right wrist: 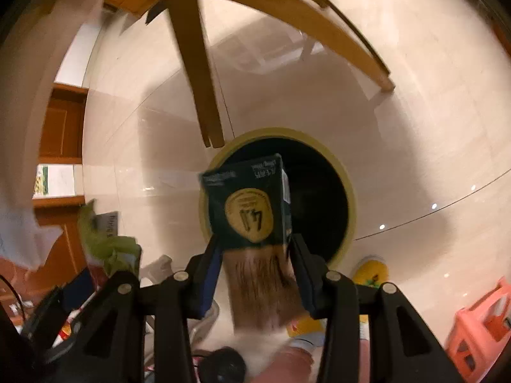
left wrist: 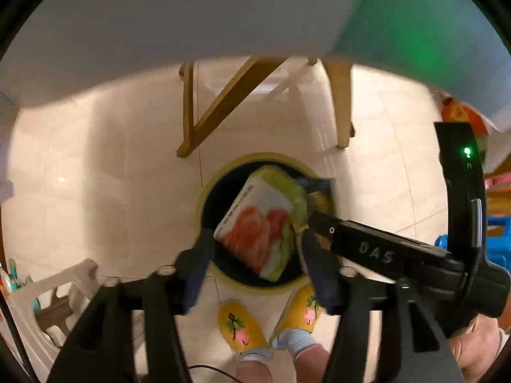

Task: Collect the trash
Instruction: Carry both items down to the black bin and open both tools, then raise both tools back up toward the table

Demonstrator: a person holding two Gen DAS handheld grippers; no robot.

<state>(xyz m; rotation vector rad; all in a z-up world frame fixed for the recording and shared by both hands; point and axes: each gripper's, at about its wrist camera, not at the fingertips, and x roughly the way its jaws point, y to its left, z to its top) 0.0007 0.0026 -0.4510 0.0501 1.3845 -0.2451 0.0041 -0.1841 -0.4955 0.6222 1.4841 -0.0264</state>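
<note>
A round bin [left wrist: 204, 198] with a yellow rim and a black inside stands on the pale tiled floor. In the left wrist view, a crumpled green, white and orange carton [left wrist: 262, 223] hangs tilted over its mouth between the fingers of my left gripper [left wrist: 255, 249]. The jaws are open, with a gap at the left pad. In the right wrist view, a dark green carton with a gold emblem [right wrist: 249, 204] sits between the fingers of my right gripper [right wrist: 255, 249], above the bin's rim [right wrist: 348, 191]. Those jaws look open too, and blur hides the contact.
Wooden table legs [left wrist: 341, 105] stand just behind the bin, under a white tabletop [left wrist: 159, 16]. The person's feet in yellow slippers [left wrist: 242, 325] are at the bin's near side. A white plastic frame [left wrist: 48, 303] is at the left, a pink crate [right wrist: 479, 319] at the right.
</note>
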